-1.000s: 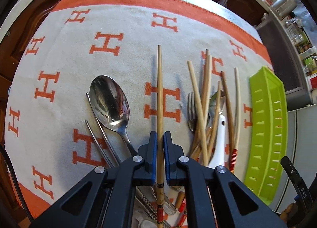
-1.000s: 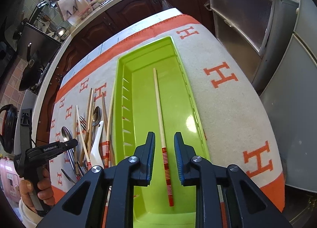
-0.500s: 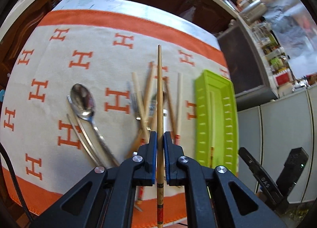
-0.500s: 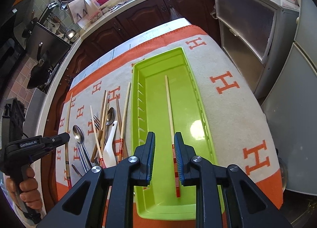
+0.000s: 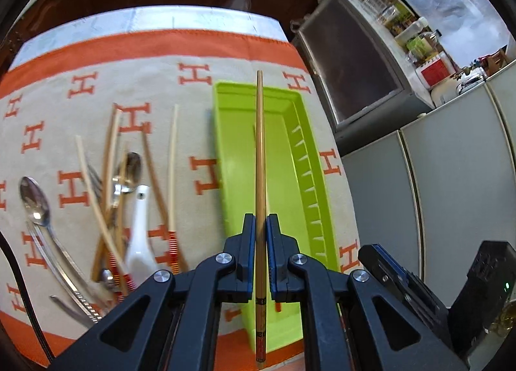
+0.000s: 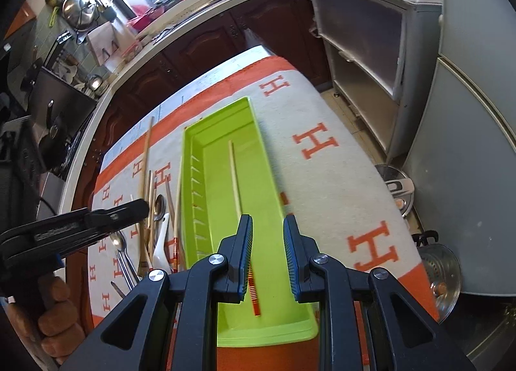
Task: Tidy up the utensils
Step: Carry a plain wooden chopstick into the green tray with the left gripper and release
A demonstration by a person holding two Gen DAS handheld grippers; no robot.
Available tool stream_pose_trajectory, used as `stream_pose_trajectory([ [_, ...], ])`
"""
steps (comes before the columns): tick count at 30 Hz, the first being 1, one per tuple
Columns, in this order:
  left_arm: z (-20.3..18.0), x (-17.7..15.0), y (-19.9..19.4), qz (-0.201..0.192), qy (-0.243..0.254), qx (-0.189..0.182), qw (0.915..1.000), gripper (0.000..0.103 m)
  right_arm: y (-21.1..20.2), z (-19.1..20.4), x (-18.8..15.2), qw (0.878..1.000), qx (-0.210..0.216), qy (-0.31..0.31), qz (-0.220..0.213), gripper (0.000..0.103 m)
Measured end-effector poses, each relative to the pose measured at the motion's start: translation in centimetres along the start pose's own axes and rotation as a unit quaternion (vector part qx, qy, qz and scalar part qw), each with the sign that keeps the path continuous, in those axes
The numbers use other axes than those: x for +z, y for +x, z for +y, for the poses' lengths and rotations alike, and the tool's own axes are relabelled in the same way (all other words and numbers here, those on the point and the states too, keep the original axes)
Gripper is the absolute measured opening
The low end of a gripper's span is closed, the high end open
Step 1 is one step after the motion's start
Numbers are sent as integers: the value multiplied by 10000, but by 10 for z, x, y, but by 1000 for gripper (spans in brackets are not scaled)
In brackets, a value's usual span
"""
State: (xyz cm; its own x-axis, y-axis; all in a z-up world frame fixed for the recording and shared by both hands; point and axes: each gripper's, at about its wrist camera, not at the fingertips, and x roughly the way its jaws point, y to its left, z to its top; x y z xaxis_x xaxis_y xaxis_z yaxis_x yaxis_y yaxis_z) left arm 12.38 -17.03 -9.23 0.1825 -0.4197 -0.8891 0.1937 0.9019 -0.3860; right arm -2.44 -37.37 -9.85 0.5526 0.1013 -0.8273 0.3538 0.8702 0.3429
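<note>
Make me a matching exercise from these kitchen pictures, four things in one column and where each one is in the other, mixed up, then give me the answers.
Things:
1. plain chopstick
2. red-banded chopstick
3. white spoon
4. right gripper

Places or states:
A. lying inside the green tray
B. open, holding nothing
C. clamped in the left gripper
D. in the utensil pile on the cloth

Pairs: 1-C, 2-A, 3-D, 4-B

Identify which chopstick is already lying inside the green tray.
The pale chopstick with red-striped handle lies alone in the green tray; others lie on the cloth or in the left hand-held gripper.
</note>
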Motion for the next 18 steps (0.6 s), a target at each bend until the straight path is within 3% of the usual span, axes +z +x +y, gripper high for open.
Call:
stream_pose_trajectory([
  [5,-15,2,25,146,151,133,9997,8,-1,-13,0,9999,-81,120,8,20],
  [7,-21,0,28,177,283,148,9993,22,0,-14,0,9999,-91,136,11,20],
  [11,-26,-6,19,54,565,250,9981,30,3,-14,-1,9999,-80,146,32,20],
  [13,-25,-12,7,-61,689,314,9971,46,7,-12,-2,9998,-72,149,62,20],
  [18,-15,-27,-21,-460,821,542,9941,61,14,-2,-7,9999,-8,82,149,20],
])
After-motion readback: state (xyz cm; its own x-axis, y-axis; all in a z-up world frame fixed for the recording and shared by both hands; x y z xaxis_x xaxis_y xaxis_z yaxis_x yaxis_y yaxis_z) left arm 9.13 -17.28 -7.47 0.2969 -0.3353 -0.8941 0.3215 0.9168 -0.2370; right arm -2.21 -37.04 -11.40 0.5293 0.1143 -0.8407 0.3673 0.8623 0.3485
